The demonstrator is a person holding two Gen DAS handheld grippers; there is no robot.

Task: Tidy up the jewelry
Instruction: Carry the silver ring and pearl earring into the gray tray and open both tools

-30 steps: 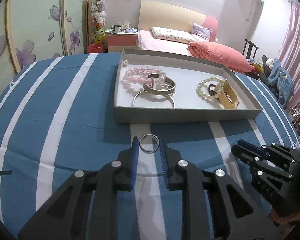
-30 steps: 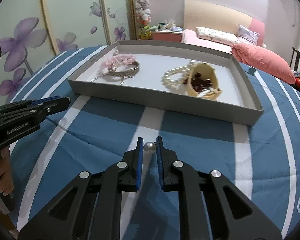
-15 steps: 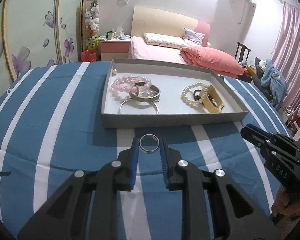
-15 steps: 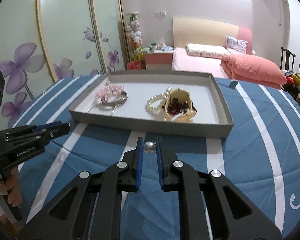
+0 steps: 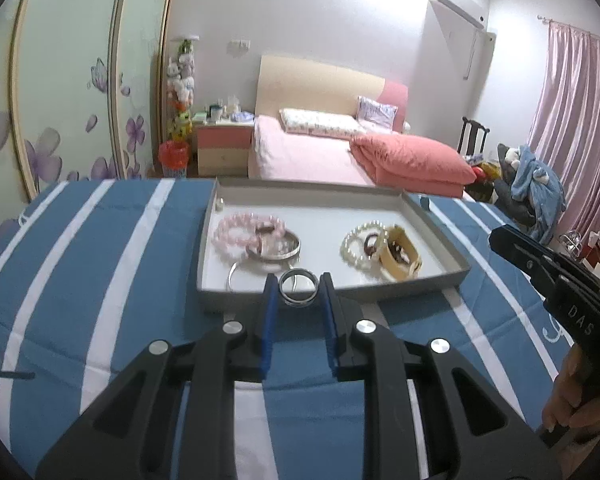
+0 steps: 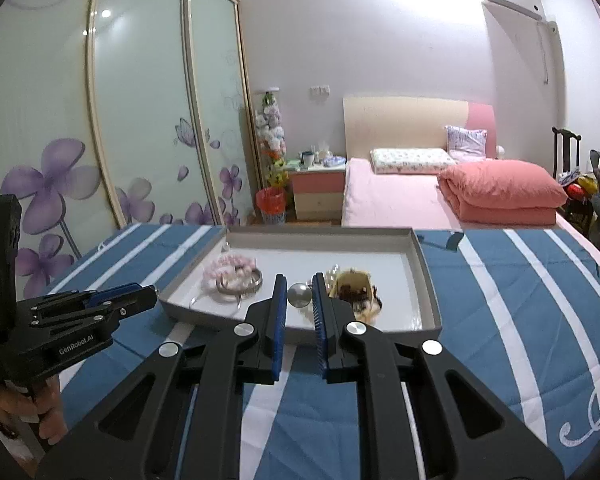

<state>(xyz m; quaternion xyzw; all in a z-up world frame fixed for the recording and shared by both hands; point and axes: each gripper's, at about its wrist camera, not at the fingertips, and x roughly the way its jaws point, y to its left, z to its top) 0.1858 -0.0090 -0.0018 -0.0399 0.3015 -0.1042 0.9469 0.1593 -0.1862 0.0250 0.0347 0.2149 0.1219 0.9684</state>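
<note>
My left gripper (image 5: 298, 286) is shut on a silver ring (image 5: 298, 291), held in the air just before the near wall of the grey tray (image 5: 324, 295). My right gripper (image 6: 299, 286) is shut on a silver-grey pearl bead (image 6: 299, 294), raised over the tray's near edge (image 6: 300, 334). In the tray lie a pink bead bracelet (image 5: 242, 233), a silver bangle (image 5: 274, 250), a white pearl bracelet (image 5: 354, 246) and a cream bangle (image 5: 400, 254). The right gripper's body (image 5: 556, 280) shows at the right edge of the left wrist view; the left gripper's body (image 6: 84, 312) shows at the left in the right wrist view.
The tray rests on a table with a blue cloth with white stripes (image 5: 100, 264). A small white bead (image 5: 220, 205) lies in the tray's far left corner. Behind are a bed (image 5: 340, 152), a nightstand (image 5: 222, 148) and sliding wardrobe doors (image 6: 140, 120).
Both grippers have risen from the cloth, each carrying its piece, and tilted up toward level. The tray now appears lower and smaller, with more of the room in view.
</note>
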